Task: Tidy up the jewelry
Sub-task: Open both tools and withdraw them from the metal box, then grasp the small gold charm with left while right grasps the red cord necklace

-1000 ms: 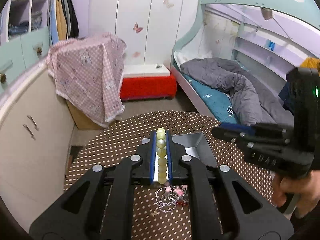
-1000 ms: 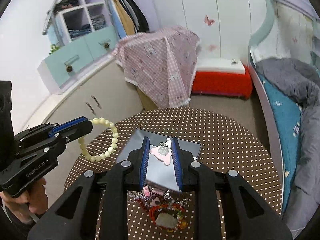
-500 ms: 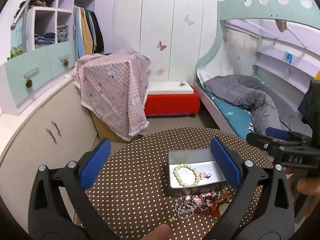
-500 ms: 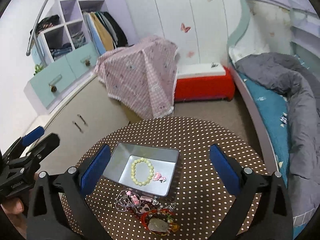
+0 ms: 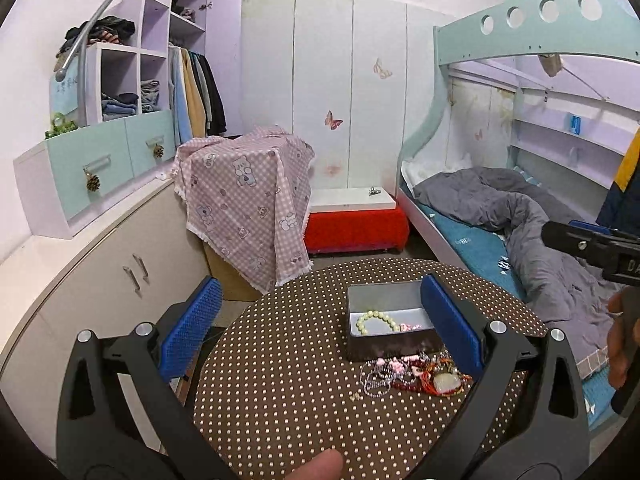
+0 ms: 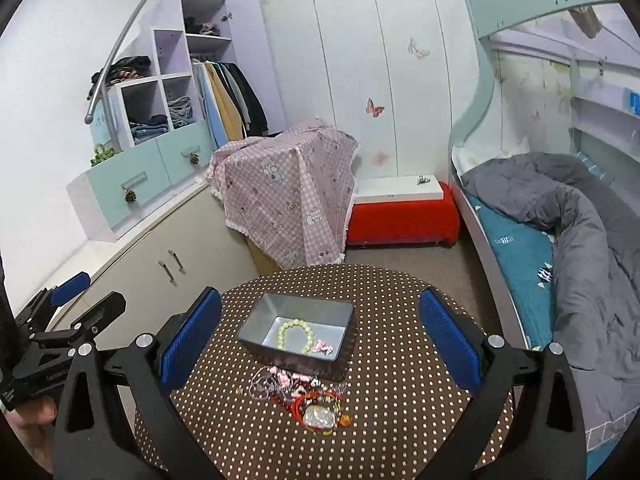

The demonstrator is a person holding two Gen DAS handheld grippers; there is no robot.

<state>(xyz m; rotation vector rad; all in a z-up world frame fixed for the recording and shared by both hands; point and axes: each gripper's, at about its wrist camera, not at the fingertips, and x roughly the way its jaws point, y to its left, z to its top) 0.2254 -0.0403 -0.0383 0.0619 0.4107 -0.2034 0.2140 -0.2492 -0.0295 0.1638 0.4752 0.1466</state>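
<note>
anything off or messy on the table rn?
Only the tangled jewelry pile still on the dotted table, outside the near wall of the metal tin. A tiny loose piece lies apart, left of it. The bead bracelet and pink charm lie inside. Nothing looks damaged.

Child's bedroom in a home. Indicated by a bunk bed [image 5: 520, 40] with rumpled grey duvet [image 6: 568, 200], open wardrobe with hung clothes [image 5: 196, 92], butterfly stickers [image 6: 375, 108] on pale cupboard doors, and a small polka-dot table [image 5: 288, 360].
</note>
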